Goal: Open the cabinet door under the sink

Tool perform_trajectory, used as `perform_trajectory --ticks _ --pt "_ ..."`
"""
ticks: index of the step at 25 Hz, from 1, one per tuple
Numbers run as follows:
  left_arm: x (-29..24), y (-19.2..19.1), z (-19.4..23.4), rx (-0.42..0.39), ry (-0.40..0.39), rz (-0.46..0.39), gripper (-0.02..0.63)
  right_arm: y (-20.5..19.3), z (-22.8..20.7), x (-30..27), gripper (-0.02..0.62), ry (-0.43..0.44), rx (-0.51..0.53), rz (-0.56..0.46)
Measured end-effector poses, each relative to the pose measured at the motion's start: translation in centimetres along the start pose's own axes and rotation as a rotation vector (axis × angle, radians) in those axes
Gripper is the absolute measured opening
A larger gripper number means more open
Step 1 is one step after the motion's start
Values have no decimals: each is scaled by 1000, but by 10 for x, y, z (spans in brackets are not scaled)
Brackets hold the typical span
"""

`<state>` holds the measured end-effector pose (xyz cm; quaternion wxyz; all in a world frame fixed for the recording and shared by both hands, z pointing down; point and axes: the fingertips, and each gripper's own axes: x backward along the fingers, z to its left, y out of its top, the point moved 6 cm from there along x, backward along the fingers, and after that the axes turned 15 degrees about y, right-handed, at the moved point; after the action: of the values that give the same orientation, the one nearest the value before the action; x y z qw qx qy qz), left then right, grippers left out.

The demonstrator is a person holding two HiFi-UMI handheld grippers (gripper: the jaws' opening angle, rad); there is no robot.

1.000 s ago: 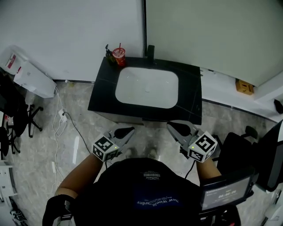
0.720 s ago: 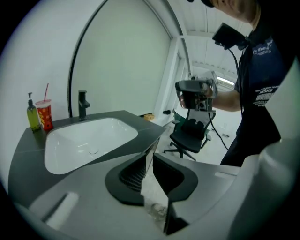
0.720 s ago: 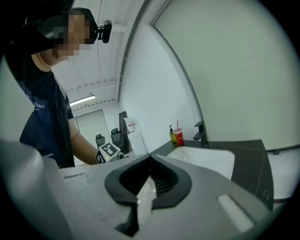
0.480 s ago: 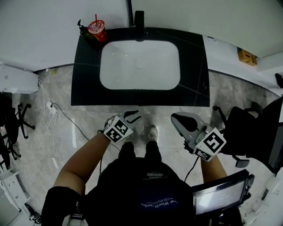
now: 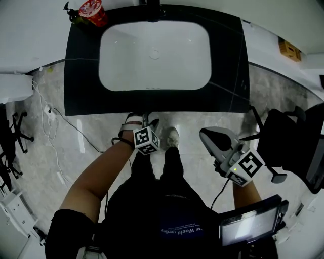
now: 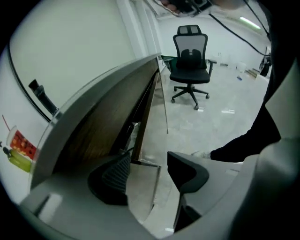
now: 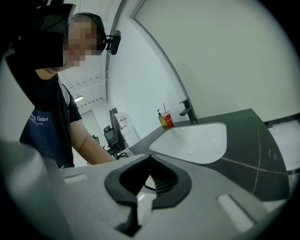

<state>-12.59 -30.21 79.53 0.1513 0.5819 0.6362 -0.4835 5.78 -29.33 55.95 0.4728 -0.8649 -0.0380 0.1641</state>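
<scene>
The black counter [image 5: 81, 76] with its white sink [image 5: 154, 48] fills the top of the head view. Below its overhanging edge, in the left gripper view, runs the brown cabinet front [image 6: 105, 126], with a narrow dark gap [image 6: 136, 126] along it. My left gripper [image 5: 143, 121] hangs just under the counter's front edge, pointing steeply down. Its jaws [image 6: 147, 171] have just been opening and now stand open, with only floor between them. My right gripper [image 5: 206, 135] is off to the right, shut and empty [image 7: 149, 161], apart from the cabinet.
A red cup [image 5: 92, 9] and a bottle [image 5: 76, 17] stand at the counter's back left corner, near the faucet [image 7: 188, 111]. An office chair [image 5: 286, 136] is at the right, another one [image 6: 190, 61] further off. Cables [image 5: 53, 119] trail over the marble floor at the left.
My left gripper has dropped to the counter's front edge, rolled over, and its jaws have gone from shut to open. The right gripper sank a little. The sink now looks closer.
</scene>
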Motion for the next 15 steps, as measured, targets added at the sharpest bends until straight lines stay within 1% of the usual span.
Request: perform_trajectory --ticks 3,5,9,11,15 --pt "-10 2 -6 -29 50 5 266 -11 -1 0 3 7 -26 15" --pt "-18 2 -10 -29 60 26 267 -16 -3 1 3 6 -40 22" --pt "-23 1 -12 -36 116 40 262 -24 -6 6 3 7 -17 20" --pt "-23 2 -11 -31 115 39 257 -26 -6 8 3 6 -20 22" --pt "-21 2 -8 -15 57 51 220 -27 -2 8 3 6 -53 16"
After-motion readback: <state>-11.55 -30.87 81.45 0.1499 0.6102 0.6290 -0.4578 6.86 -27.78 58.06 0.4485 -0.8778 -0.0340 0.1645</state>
